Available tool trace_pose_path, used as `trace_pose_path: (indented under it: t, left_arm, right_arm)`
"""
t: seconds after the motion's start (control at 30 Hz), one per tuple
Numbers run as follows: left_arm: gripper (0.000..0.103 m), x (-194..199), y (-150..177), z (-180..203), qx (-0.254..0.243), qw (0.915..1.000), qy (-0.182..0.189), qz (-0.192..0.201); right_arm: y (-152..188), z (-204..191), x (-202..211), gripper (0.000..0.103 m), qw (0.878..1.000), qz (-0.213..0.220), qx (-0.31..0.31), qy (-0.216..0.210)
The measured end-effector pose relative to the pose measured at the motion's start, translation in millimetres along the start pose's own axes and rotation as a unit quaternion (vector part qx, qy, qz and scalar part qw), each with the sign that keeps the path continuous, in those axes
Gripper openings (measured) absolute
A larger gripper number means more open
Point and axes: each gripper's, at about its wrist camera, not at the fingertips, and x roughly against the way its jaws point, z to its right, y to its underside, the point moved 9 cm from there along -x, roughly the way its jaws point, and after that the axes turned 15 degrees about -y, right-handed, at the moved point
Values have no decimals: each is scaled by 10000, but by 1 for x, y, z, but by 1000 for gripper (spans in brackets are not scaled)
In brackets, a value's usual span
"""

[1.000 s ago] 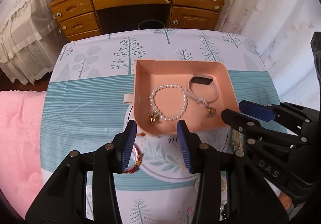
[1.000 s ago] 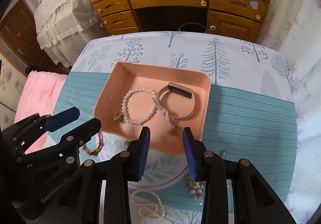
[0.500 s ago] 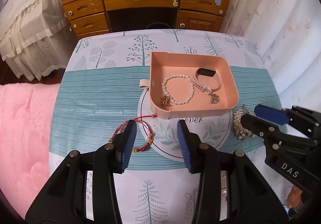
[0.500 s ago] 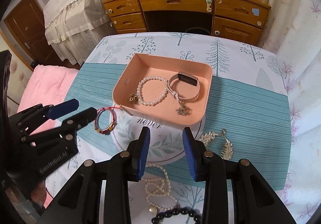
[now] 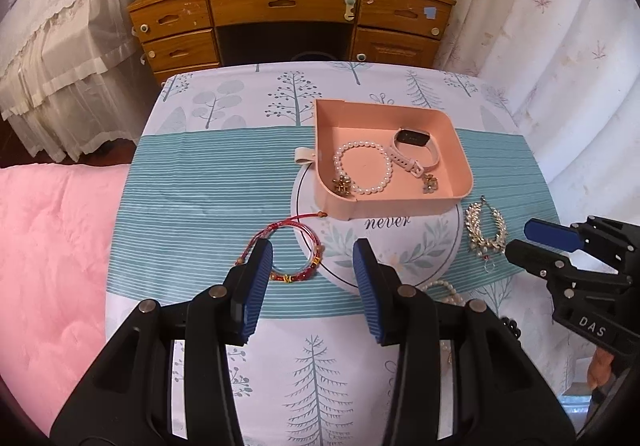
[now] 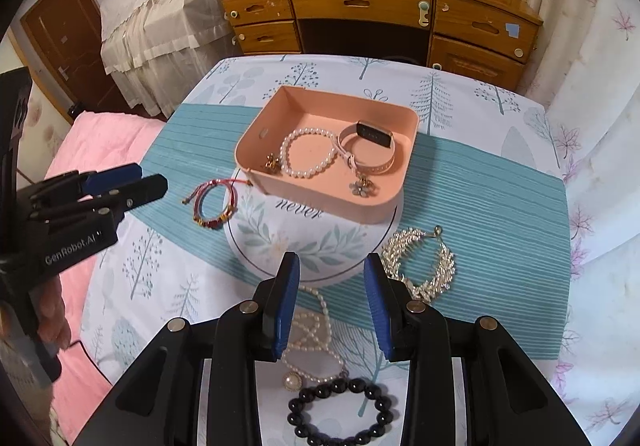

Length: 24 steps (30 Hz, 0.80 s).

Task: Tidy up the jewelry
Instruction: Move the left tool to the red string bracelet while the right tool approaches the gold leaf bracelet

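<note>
A pink tray (image 5: 460, 150) (image 6: 256, 142) on the table holds a pearl bracelet (image 5: 362, 168) (image 6: 308, 154), a pale watch band (image 5: 416, 150) (image 6: 368, 150) and small flower charms. On the cloth lie a red string bracelet (image 5: 288, 254) (image 6: 212, 206), a silver leaf bracelet (image 5: 484, 230) (image 6: 420, 266), a pearl necklace (image 6: 312, 338) and a black bead bracelet (image 6: 344, 414). My left gripper (image 5: 312, 286) is open and empty, above the red bracelet. My right gripper (image 6: 332, 302) is open and empty, above the pearl necklace.
The table wears a tree-print cloth with a teal striped band (image 5: 208, 190). A wooden desk (image 5: 288, 18) stands behind it. A pink quilt (image 5: 48, 246) lies at the left and a white curtain (image 5: 560, 46) hangs at the right.
Both grippers have drawn back and up from the tray, so more of the table and the loose jewelry has come into view. Both stay open and empty.
</note>
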Motion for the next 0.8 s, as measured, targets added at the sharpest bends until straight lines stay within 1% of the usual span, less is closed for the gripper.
trace_pose_path:
  t: [0.1, 0.17, 0.23, 0.4, 0.5, 0.57, 0.7, 0.8]
  left_arm:
    - [39, -1, 4, -2, 37, 9999, 118, -119]
    - [39, -4, 8, -1, -35, 9996, 143, -242]
    - [39, -8, 11, -1, -144, 9994, 72, -308]
    - [39, -16, 16, 3, -244, 9991, 70, -328]
    - [39, -21, 17, 5, -356, 9989, -25, -304]
    - [39, -24, 19, 7, -469, 9985, -49, -274]
    - [39, -36, 25, 13, -726, 9967, -149, -334]
    - [39, -51, 31, 15, -831, 9953, -161, -471]
  right_arm:
    - [5, 1, 1, 34, 10000, -60, 25, -5]
    - [8, 3, 1, 34, 9999, -102, -5, -33]
    - [9, 9, 1, 34, 9999, -131, -26, 17]
    - [13, 33, 1, 34, 9994, -224, -184, 177]
    - [17, 48, 0, 34, 9988, -267, -309, 258]
    - [20, 56, -1, 34, 9985, -290, -372, 272]
    - [25, 66, -7, 34, 9980, -364, -475, 216]
    - [27, 70, -15, 34, 9976, -450, -504, 152]
